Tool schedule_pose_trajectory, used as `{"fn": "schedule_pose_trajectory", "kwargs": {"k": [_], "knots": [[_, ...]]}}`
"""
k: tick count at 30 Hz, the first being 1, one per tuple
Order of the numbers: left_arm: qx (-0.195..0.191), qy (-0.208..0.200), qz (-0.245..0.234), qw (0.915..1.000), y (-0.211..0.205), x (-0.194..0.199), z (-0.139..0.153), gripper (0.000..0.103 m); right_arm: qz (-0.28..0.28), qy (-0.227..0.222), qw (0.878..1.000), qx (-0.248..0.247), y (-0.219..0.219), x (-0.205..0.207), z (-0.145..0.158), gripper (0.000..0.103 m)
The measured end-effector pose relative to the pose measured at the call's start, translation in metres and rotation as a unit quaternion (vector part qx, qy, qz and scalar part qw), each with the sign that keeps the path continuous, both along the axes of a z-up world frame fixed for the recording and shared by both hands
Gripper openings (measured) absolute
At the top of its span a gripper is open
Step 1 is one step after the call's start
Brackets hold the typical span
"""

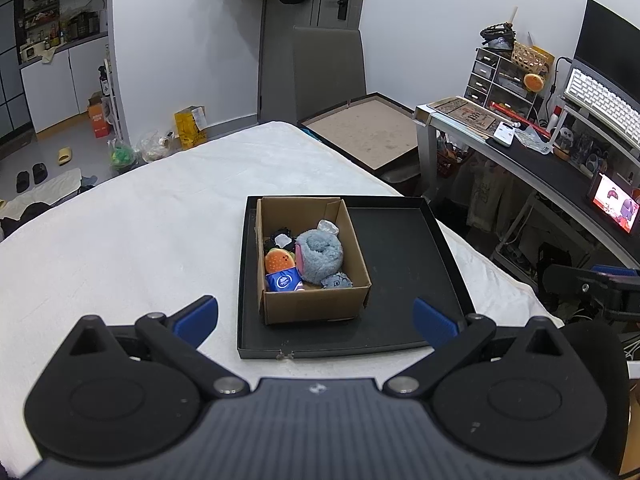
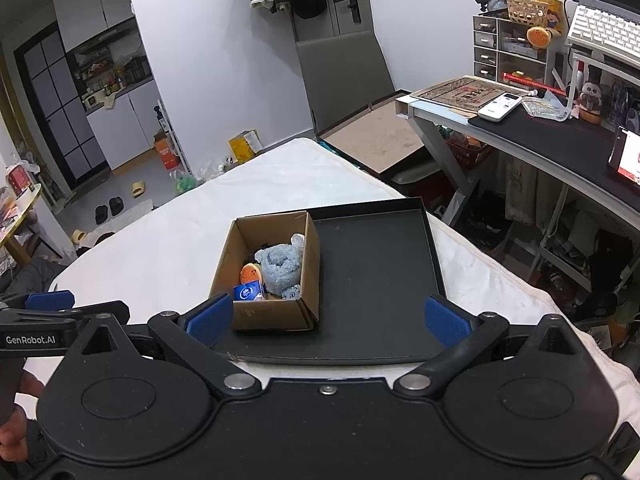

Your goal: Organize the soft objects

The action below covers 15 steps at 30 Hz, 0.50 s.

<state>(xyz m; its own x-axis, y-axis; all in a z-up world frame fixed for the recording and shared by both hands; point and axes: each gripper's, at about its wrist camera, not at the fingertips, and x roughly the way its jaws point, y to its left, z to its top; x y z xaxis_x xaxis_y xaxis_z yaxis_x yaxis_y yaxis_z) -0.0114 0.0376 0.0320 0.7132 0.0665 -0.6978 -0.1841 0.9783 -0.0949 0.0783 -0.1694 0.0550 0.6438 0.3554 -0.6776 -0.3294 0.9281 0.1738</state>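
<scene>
Both sets of jaws stand spread wide with nothing between them: the left gripper (image 1: 316, 316) and the right gripper (image 2: 329, 318) each hang over the near edge of a shallow black square tray (image 1: 404, 264) that lies on a white fuzzy bed cover (image 1: 132, 232).

In the tray's left half sits an open brown cardboard box (image 1: 316, 306), its back against the tray's far wall. The box holds the soft things, packed close together: a large grey-blue fluffy plush toy (image 1: 320, 254) on the right side, a small orange plush shaped like a burger (image 1: 279, 260) to its left, and a blue tissue packet (image 1: 284, 281) at the near left corner, touching the burger. Behind them lie a dark item and something pale and crinkled, perhaps clear plastic; the view is too small to be sure. The right half of the tray is bare black.

In the right wrist view the left gripper's blue finger (image 2: 50, 301) shows at the left margin, over the bed cover.
</scene>
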Motion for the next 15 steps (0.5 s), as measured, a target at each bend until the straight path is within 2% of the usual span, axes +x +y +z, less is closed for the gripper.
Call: {"fn": "schedule_pose_trajectory", "kwargs": {"k": [15], "knots": [[0.001, 0.001, 0.001, 1.0, -0.0016, 0.001, 0.0002, 0.103, 0.003, 0.002, 1.0, 0.0, -0.0003, -0.0002, -0.0011, 0.103]]}}
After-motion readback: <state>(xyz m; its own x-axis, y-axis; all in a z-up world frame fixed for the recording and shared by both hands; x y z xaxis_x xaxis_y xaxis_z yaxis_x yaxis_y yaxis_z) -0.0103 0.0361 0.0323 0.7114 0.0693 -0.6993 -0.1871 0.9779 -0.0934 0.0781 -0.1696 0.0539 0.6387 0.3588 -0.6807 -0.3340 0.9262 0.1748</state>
